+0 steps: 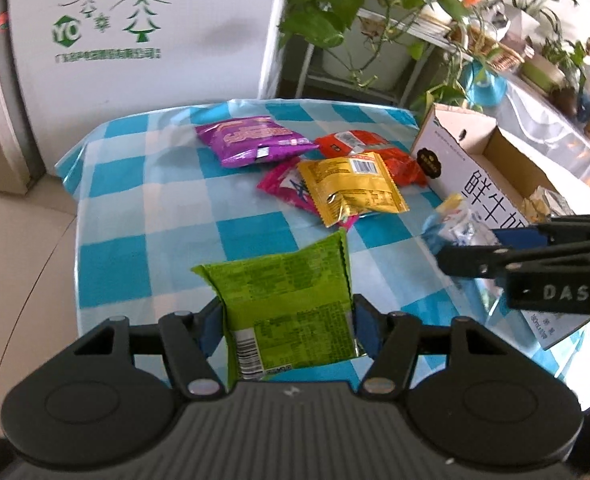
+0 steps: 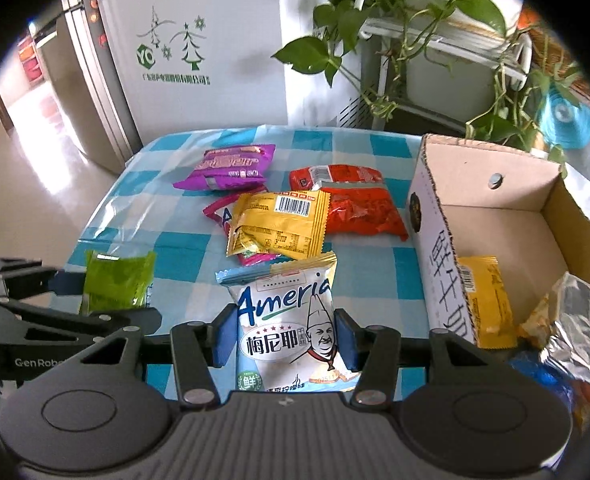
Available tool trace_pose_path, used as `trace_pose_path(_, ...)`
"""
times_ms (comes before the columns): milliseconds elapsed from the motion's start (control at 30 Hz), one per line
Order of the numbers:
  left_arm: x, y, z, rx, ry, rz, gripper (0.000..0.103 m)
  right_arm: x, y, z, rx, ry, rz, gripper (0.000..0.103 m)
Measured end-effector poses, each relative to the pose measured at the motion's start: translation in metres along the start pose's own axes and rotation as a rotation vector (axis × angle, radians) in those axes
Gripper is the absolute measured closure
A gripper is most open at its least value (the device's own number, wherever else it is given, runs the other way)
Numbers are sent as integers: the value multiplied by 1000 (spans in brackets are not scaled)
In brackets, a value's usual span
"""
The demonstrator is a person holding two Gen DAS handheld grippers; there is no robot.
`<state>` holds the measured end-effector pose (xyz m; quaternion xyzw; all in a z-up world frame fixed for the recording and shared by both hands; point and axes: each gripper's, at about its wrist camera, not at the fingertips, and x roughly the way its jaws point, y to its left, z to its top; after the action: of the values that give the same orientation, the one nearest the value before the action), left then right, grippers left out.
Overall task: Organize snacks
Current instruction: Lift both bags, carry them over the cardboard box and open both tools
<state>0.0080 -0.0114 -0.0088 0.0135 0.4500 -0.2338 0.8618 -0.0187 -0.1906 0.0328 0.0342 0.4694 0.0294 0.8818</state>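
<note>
The left tool (image 1: 287, 320) is clamped on a green snack packet (image 1: 287, 300), its blue pads pressing both side edges at six o'clock in the left wrist view. In the right wrist view that same packet shows at nine o'clock. On the blue-and-white checked table (image 1: 143, 184), a purple packet (image 1: 251, 140) lies toward twelve o'clock. Right of it, a yellow packet (image 1: 351, 186) lies on top of a pink packet (image 1: 283, 186), with a red packet (image 1: 371, 152) just behind. The right tool (image 2: 285, 340) grips a white-and-blue packet (image 2: 287, 320) printed with a chef, held between its pads at six o'clock in its own view. At three o'clock stands an open cardboard box (image 2: 491, 184) on the table, holding another yellow packet (image 2: 487, 300) and a silver foil packet (image 2: 579, 316).
</note>
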Motion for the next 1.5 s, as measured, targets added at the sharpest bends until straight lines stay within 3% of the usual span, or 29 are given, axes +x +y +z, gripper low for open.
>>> trace_pose_path(433, -23, -15, -9, -43, -66, 29, 39, -42, -11, -10, 67, -101, -21, 46)
trace_pose_path(900, -32, -47, -12, -28, -78, 43, 39, -76, -50, -16, 191, -203, -38, 46)
trace_pose_path(1500, -49, -90, 1, 0, -119, -31, 39, -138, -127, -23, 394, -382, -123, 46)
